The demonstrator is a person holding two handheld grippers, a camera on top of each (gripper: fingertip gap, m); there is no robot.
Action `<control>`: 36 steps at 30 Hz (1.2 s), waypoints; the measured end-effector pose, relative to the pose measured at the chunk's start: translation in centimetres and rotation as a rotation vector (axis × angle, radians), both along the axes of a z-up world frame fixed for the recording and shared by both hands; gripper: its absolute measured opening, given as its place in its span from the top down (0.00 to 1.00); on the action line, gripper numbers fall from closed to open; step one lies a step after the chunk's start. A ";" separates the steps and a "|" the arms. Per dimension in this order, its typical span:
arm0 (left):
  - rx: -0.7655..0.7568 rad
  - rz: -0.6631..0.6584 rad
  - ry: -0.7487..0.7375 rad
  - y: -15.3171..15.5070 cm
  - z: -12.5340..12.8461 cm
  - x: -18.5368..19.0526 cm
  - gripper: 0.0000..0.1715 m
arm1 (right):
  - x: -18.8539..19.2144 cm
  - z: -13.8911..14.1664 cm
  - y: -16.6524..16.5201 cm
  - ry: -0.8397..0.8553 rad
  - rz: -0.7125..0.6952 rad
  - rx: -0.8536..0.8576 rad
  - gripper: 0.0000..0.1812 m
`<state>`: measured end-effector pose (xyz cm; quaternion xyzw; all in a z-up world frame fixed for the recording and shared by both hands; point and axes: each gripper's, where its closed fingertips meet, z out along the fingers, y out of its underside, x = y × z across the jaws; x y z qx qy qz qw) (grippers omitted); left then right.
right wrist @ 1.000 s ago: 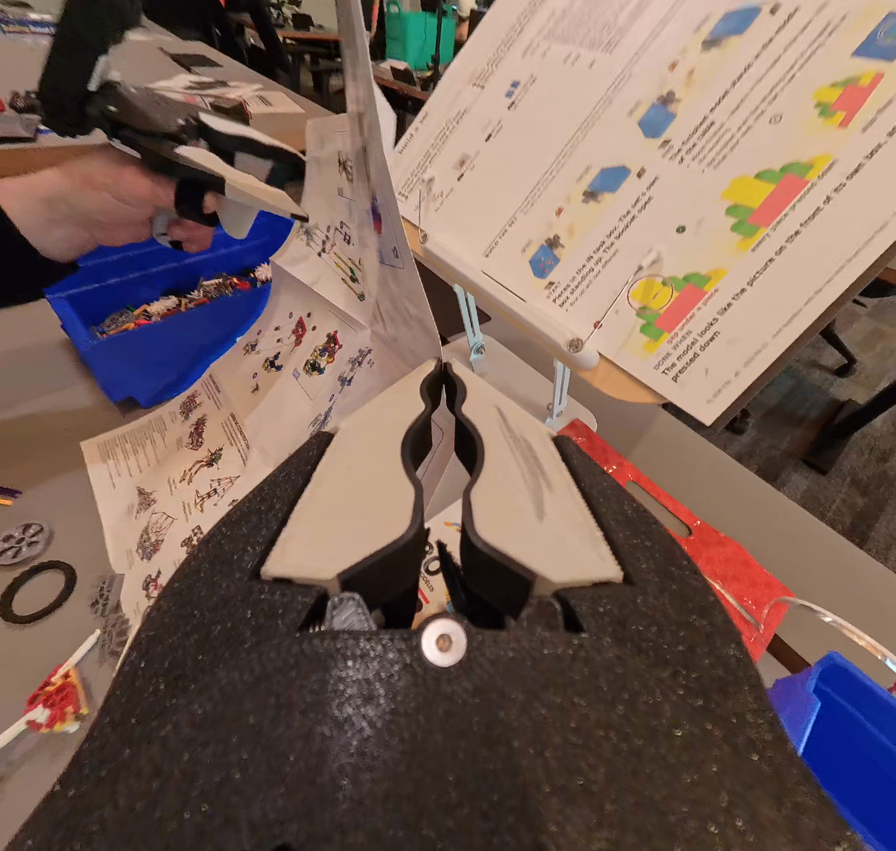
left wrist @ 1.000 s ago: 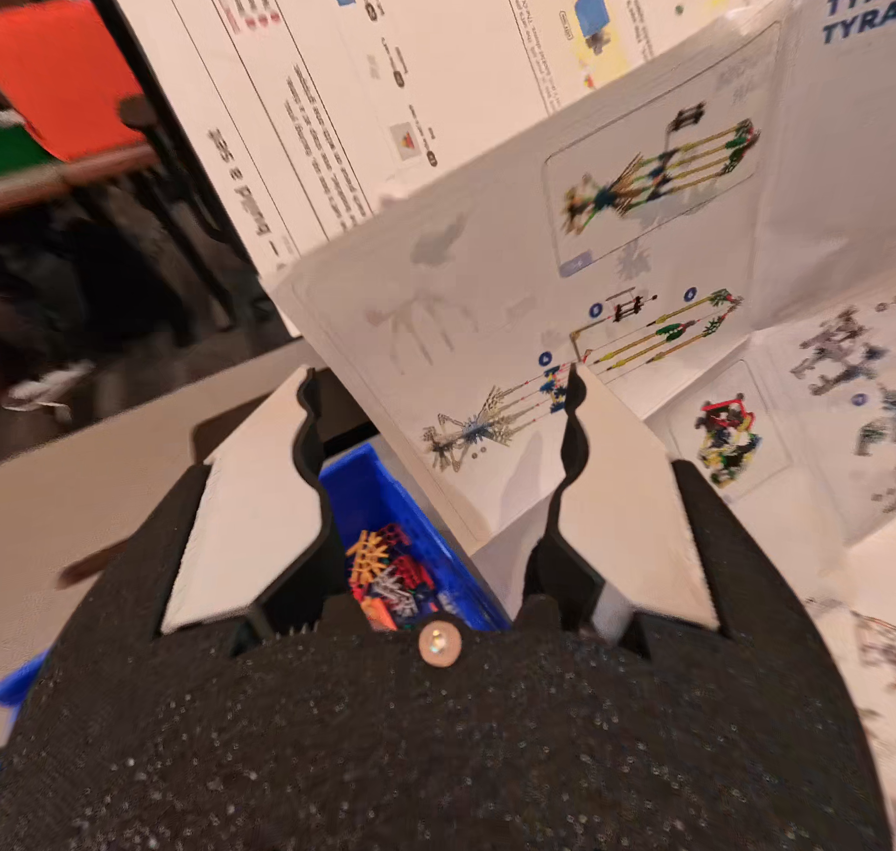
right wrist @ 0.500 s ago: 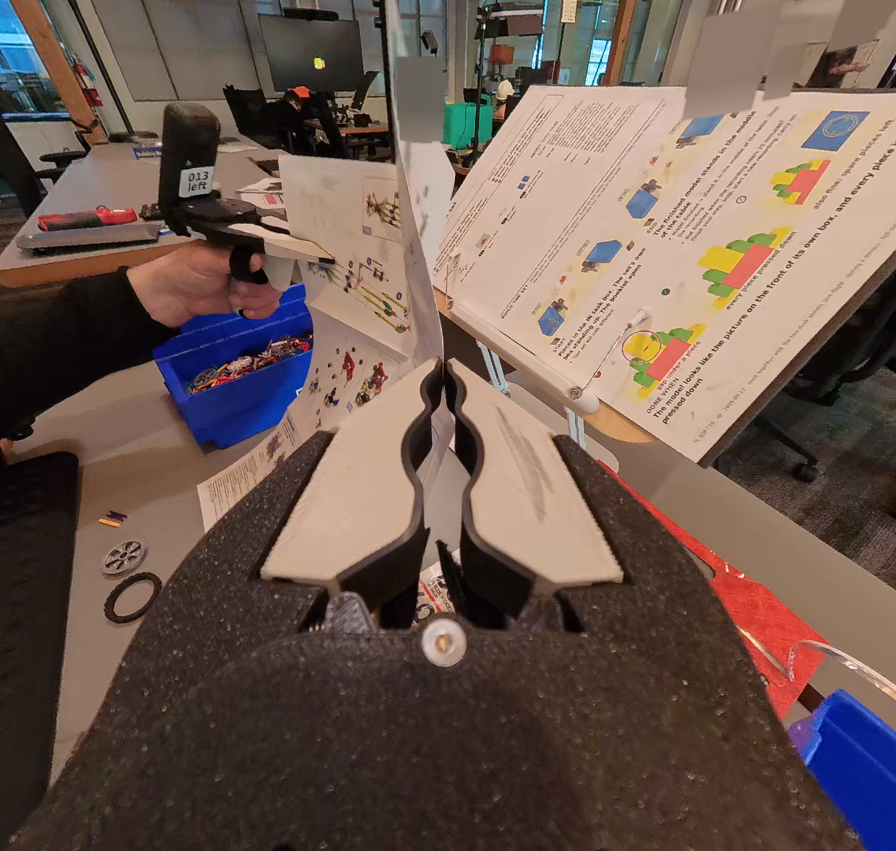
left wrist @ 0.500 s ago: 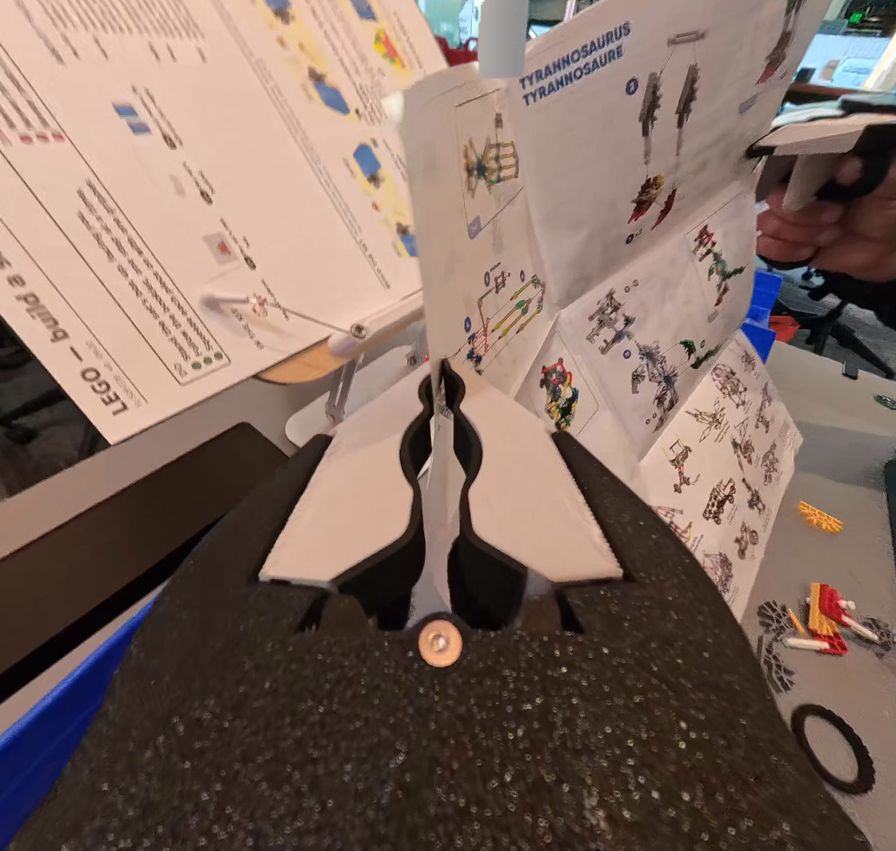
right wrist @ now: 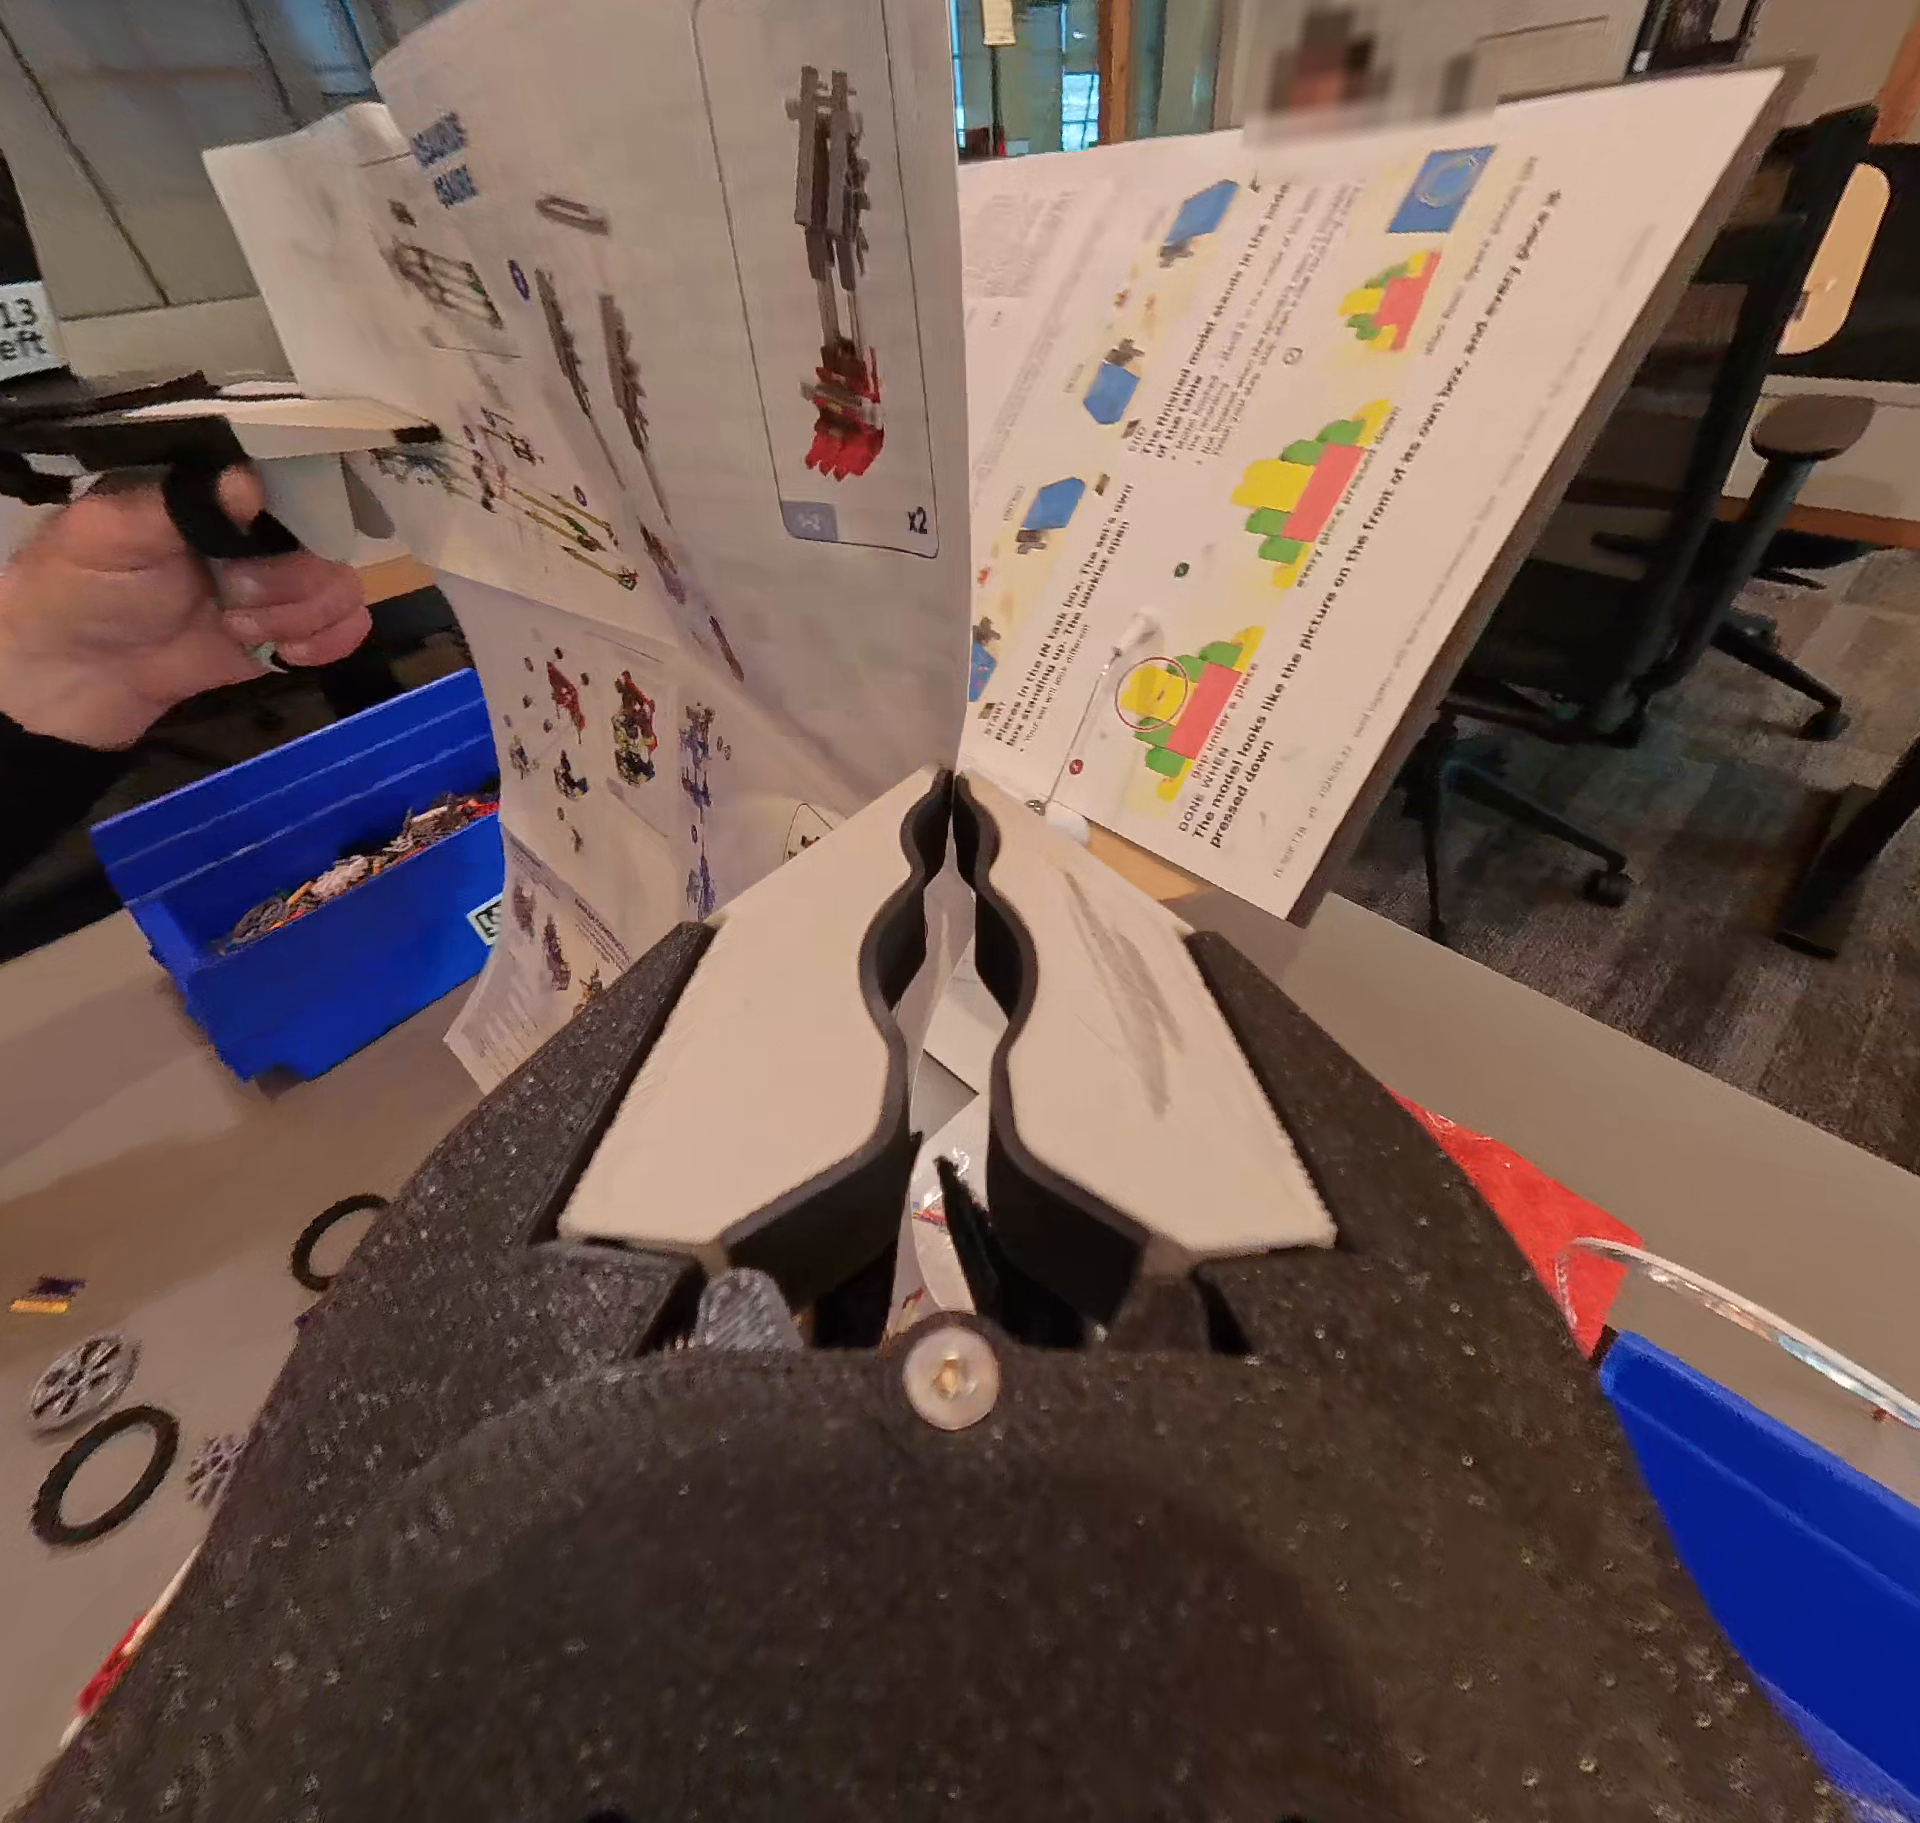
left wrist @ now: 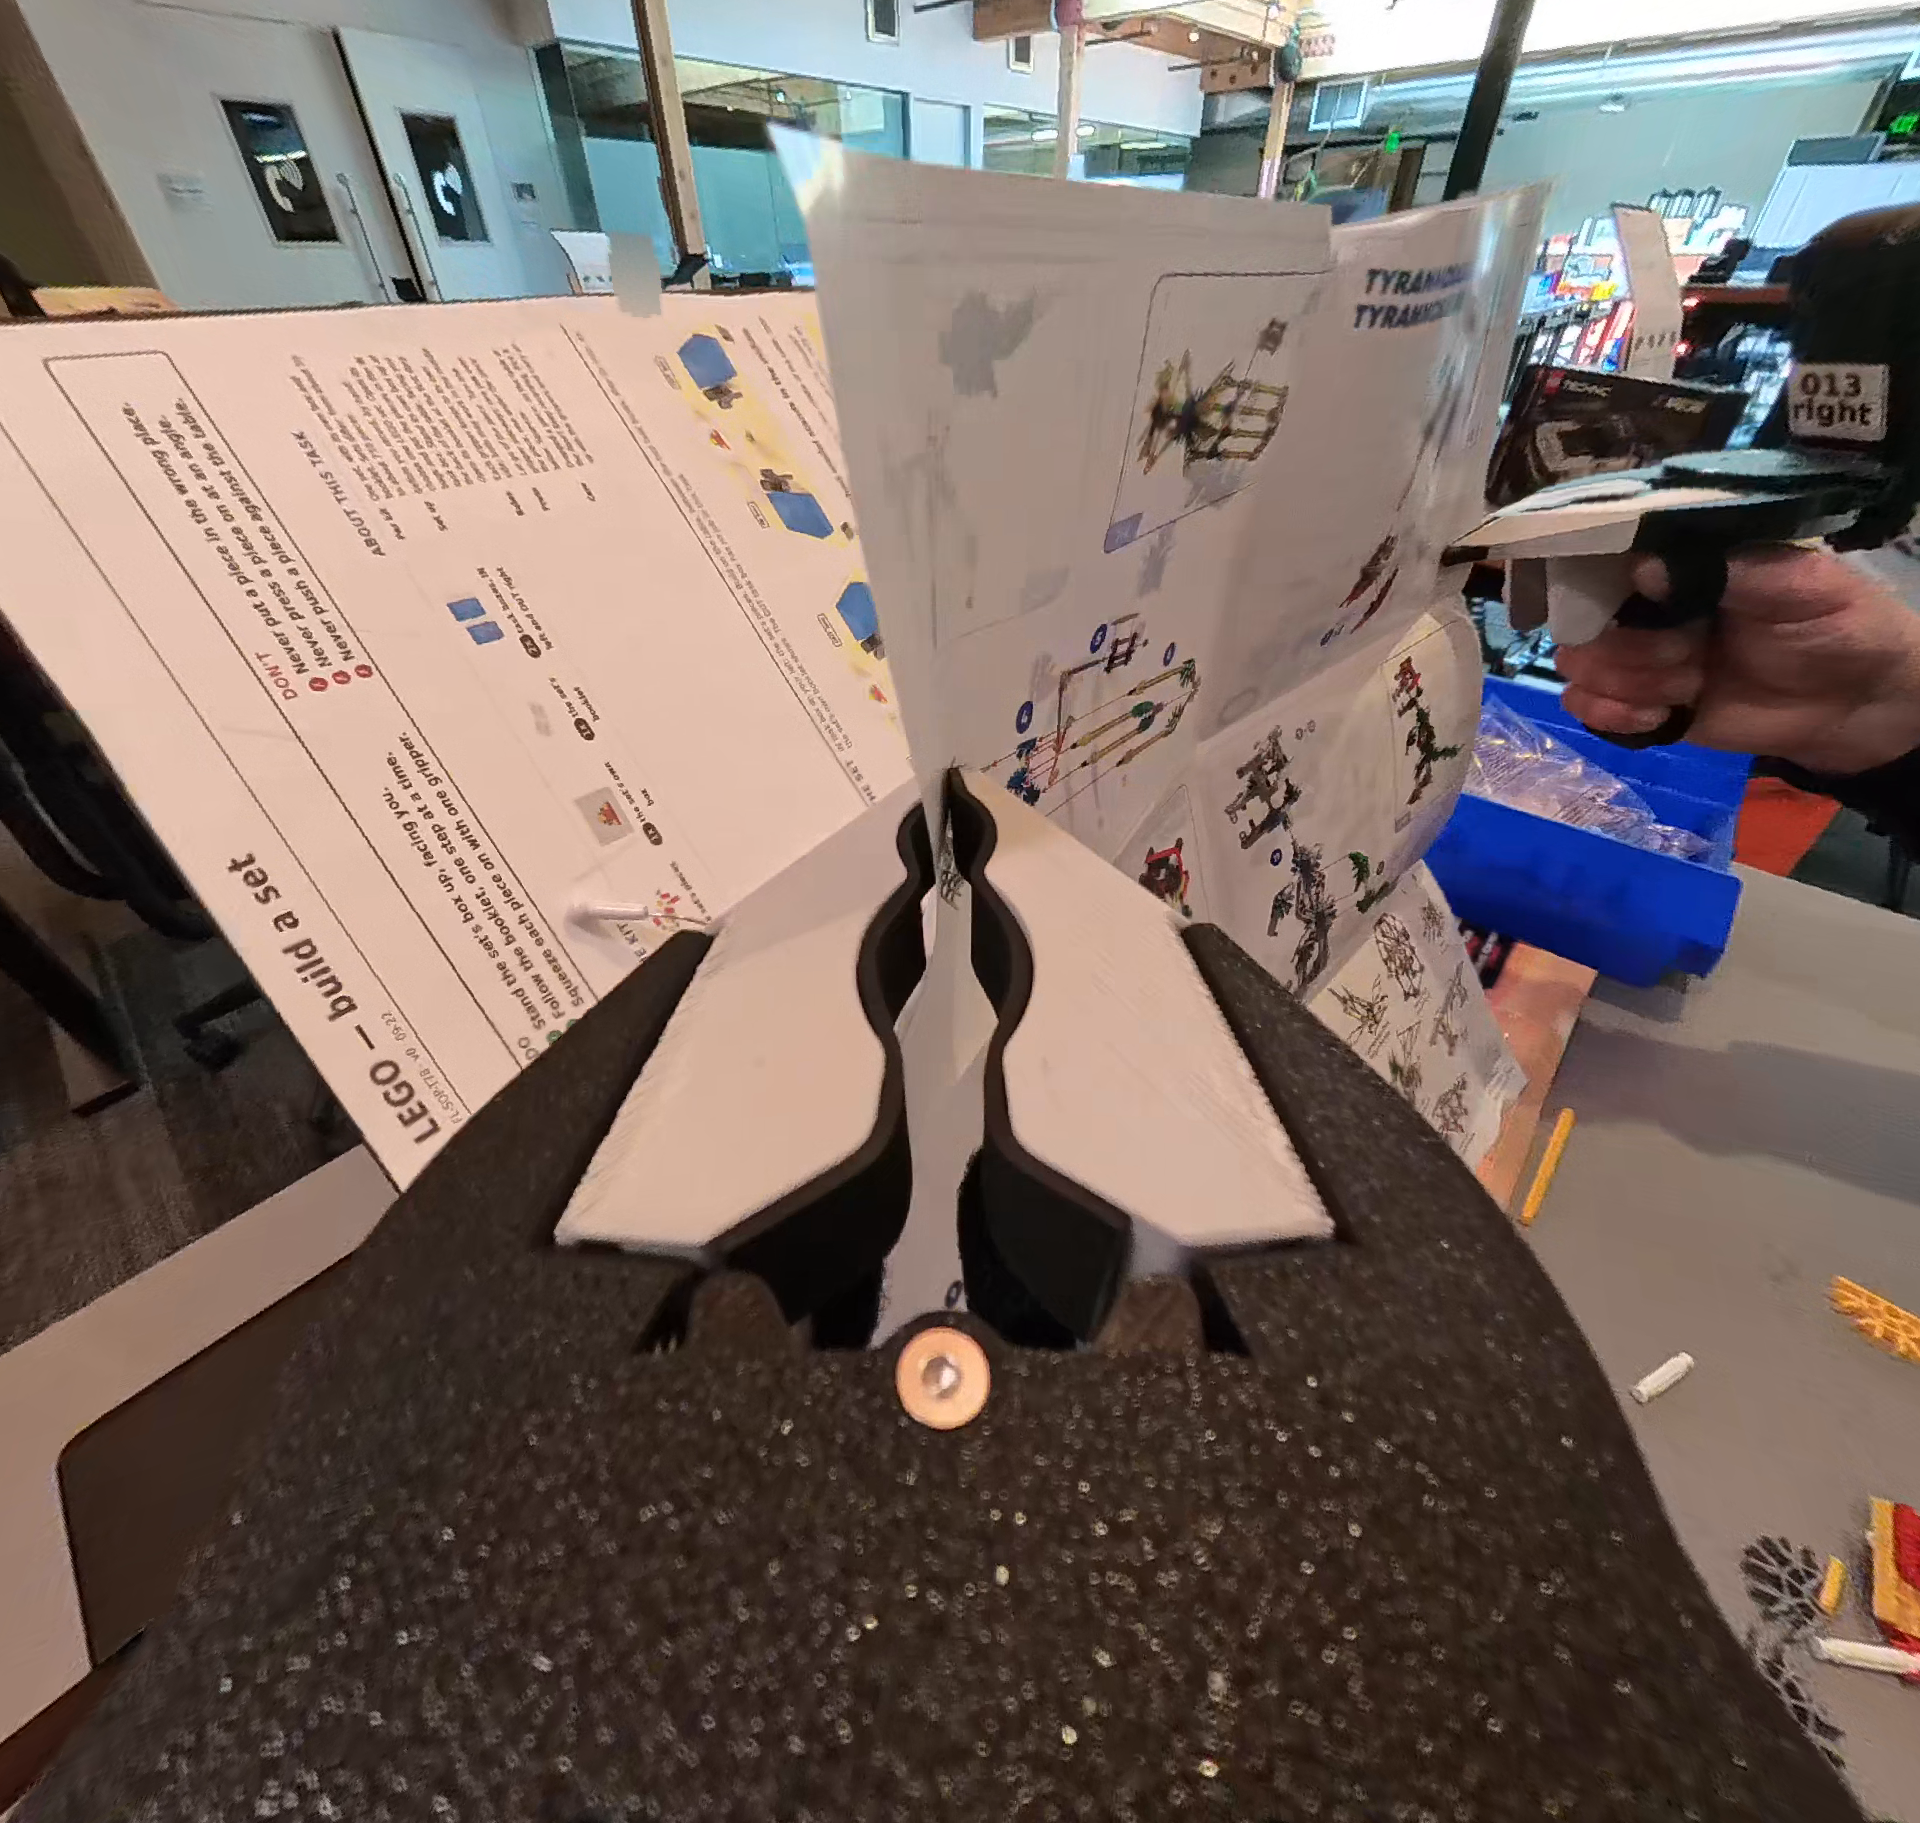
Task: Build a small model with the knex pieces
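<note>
Instruction sheet, a large folded paper printed with coloured building-toy diagrams, is standing upright at the centre of both views, and you are holding it between your two grippers above the grey table. Your left gripper is pinching one edge of the sheet, its jaws closed on the paper at the centre of the left wrist view; your right gripper is doing the same with the opposite edge at the centre of the right wrist view. At the right edge of the left wrist view your right hand is squeezing its trigger; at the left edge of the other view your left hand is doing likewise. Behind the sheet a slanted board is carrying a printed poster with coloured brick pictures. A blue bin of small mixed parts is sitting at the left of the right wrist view, just beside the sheet's lower edge. Black rings and a spoked wheel are lying at that view's lower left.
</note>
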<state>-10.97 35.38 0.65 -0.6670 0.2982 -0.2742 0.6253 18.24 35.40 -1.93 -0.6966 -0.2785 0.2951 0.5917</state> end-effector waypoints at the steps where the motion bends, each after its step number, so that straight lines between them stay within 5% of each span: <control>1: 0.002 0.009 0.010 0.4 -0.1 0.1 1.00 | 0.1 -0.4 0.6 -0.003 -0.014 -0.006 1.00; 9: -0.008 0.100 0.047 3.8 -0.5 0.1 1.00 | 0.0 -1.5 5.0 -0.012 -0.115 -0.015 1.00; 15: -0.039 0.179 0.035 6.6 -1.9 -0.7 1.00 | -1.6 -6.2 7.7 -0.101 -0.113 -0.145 0.84; 24: -0.052 0.151 0.015 7.0 -3.1 -1.2 1.00 | -3.7 -11.4 9.2 -0.127 -0.124 -0.218 0.81; 28: -0.048 0.126 0.017 6.7 -2.9 -1.7 1.00 | -4.5 -10.0 9.2 -0.085 -0.106 -0.115 0.79; 32: -0.045 0.078 0.032 6.1 -2.8 -1.7 1.00 | -4.9 -7.9 8.5 -0.052 -0.049 -0.011 1.00; 36: -0.048 0.063 0.041 5.9 -2.6 -1.4 1.00 | -5.2 -5.8 7.9 -0.006 0.022 0.005 1.00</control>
